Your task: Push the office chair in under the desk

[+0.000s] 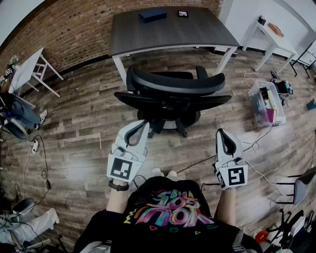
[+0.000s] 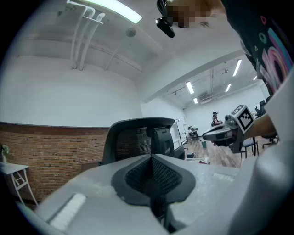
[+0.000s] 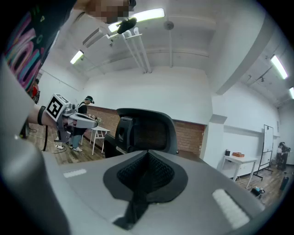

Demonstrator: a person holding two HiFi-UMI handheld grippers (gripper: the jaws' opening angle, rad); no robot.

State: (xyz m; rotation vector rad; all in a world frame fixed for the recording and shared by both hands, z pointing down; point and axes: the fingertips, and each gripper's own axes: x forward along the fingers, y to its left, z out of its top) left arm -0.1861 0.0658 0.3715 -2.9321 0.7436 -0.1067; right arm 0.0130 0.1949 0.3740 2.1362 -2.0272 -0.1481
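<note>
A black office chair (image 1: 173,91) stands on the wood floor just in front of a dark-topped desk (image 1: 170,29), its backrest turned toward me. My left gripper (image 1: 141,124) is shut and empty, its tip close behind the chair's seat on the left. My right gripper (image 1: 220,132) is shut and empty too, a little short of the chair on the right. In the left gripper view the chair's mesh backrest (image 2: 138,140) rises beyond the closed jaws, with the right gripper (image 2: 205,134) off to the side. The right gripper view shows the backrest (image 3: 147,131) straight ahead.
A clear plastic box (image 1: 266,103) with cables lies on the floor at the right. White side tables stand at the left (image 1: 27,69) and the far right (image 1: 269,34). A dark box (image 1: 152,15) lies on the desk. A brick wall (image 1: 74,29) runs behind.
</note>
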